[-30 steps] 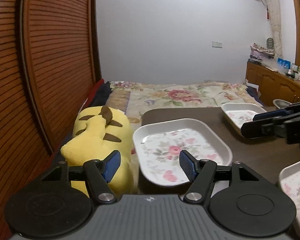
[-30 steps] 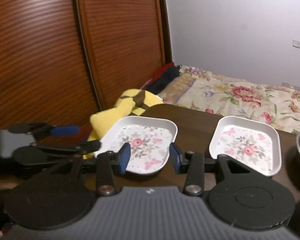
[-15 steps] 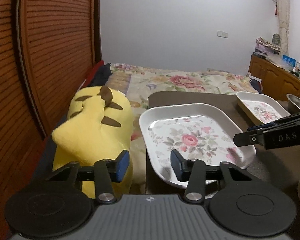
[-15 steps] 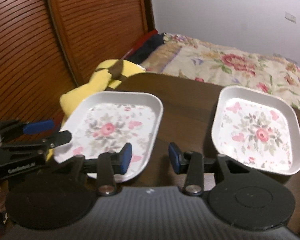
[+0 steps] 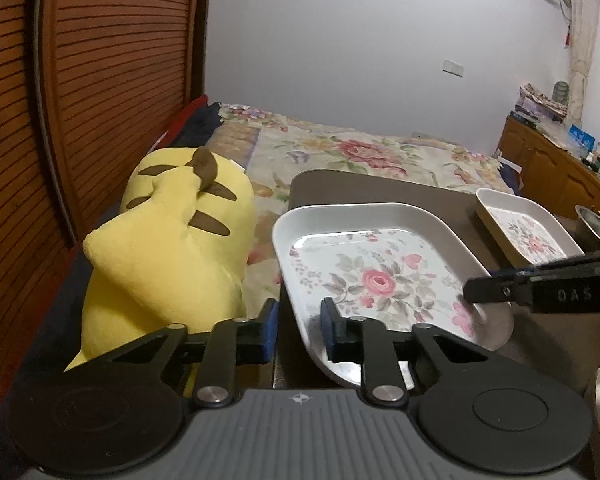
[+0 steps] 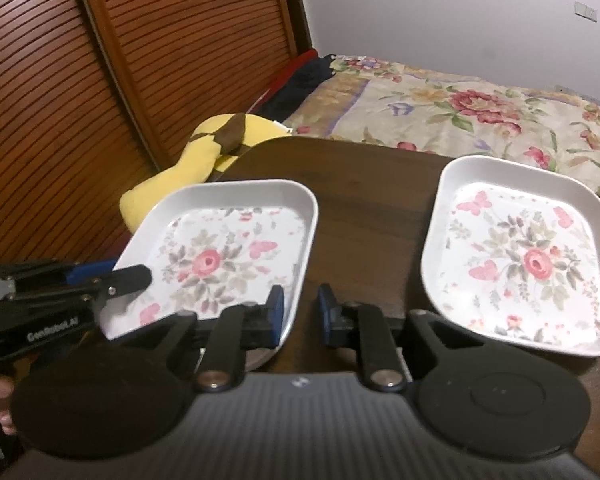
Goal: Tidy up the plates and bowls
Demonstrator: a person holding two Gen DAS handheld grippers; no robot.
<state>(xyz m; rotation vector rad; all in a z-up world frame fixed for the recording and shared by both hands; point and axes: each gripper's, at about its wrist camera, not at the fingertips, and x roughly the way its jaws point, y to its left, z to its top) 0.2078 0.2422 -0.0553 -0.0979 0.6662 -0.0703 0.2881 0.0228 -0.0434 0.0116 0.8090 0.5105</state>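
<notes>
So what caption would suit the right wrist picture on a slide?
Both grippers, left and right, clamp opposite rims of one floral plate; a second plate waits alongside.

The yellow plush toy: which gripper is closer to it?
Left. The left gripper grips the plate right beside the yellow plush toy; the right gripper grips its opposite rim, farther away.

Floral plate (image 5: 380, 276) lower centre: glossy white, smooth, plastic- or melamine-looking. Second floral plate (image 6: 520, 256) at right, same glossy finish. Desk (image 6: 364, 184): dark wood grain, low sheen. Plush toy (image 5: 172, 248) at left: yellow matt fleece cloth. Bedspread (image 5: 360, 152) mid frame: printed floral cloth, matt. Louvred doors (image 5: 80, 100) upper left: varnished ribbed wood. Metal bowl (image 5: 598, 232) right edge: shiny steel.
</notes>
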